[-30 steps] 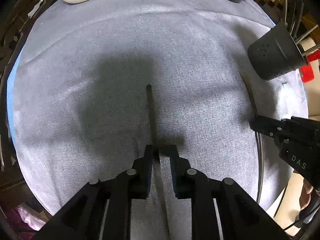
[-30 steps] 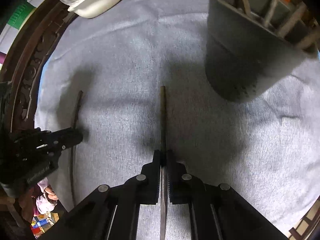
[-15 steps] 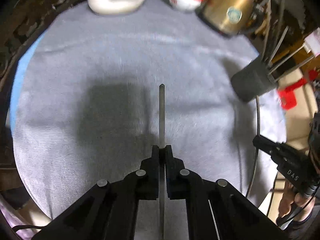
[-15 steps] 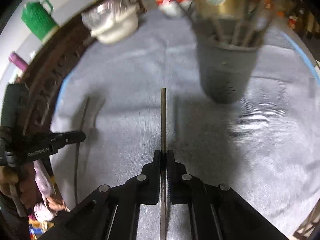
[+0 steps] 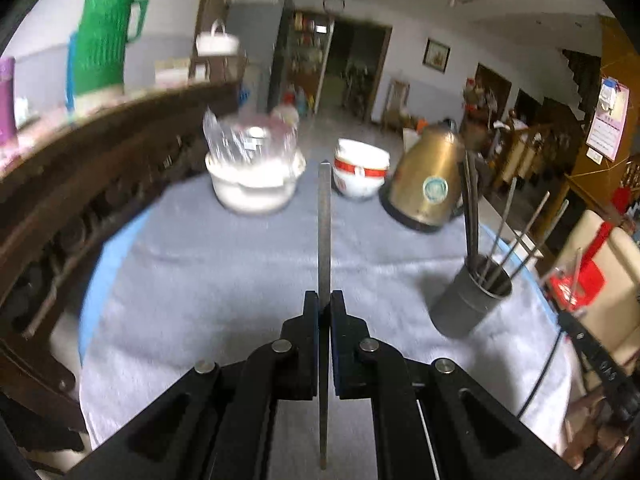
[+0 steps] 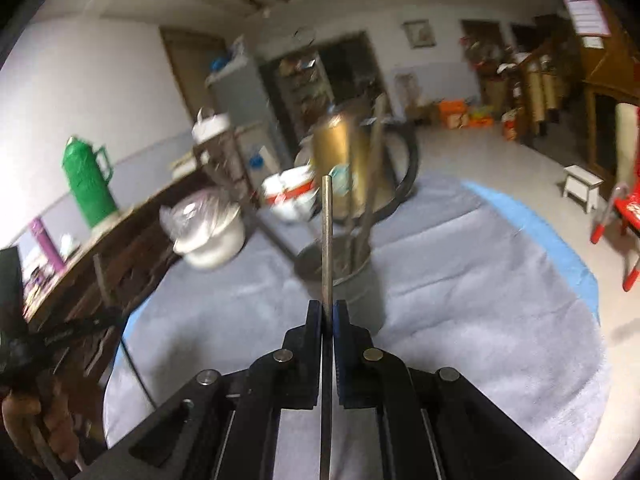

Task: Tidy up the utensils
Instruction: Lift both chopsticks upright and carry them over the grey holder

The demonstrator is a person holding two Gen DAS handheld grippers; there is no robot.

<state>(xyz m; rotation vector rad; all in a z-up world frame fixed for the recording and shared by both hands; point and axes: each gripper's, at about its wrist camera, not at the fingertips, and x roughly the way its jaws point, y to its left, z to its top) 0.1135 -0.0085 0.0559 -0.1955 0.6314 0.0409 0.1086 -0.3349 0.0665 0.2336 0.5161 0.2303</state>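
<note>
The left gripper [image 5: 324, 300] has its jaws clamped on a thin chopstick [image 5: 325, 216], which runs up the middle of the left wrist view past the fingertips. The right gripper [image 6: 327, 308] is clenched the same way on a second chopstick [image 6: 327, 232], centred in the right wrist view. A second ago both sticks pointed down at the grey tablecloth [image 5: 224, 280], the left fingers then only loosely about theirs; now both grippers are tilted up, so the room and far table edge fill the upper half of each frame. That suggests both sticks are lifted clear of the cloth and ready to be carried to the dark utensil holder [image 5: 472, 300]. The holder stands at the right of the left view with several sticks already leaning in it, and sits just behind the stick's tip in the right view [image 6: 352, 280].

Motion blur smears the white lidded pot [image 5: 252, 184], red-banded bowls [image 5: 360, 172] and brass kettle [image 5: 428, 184]. The lower ends of both sticks are hidden under the gripper bodies. The right gripper is only a dark sliver at the left view's lower right edge.
</note>
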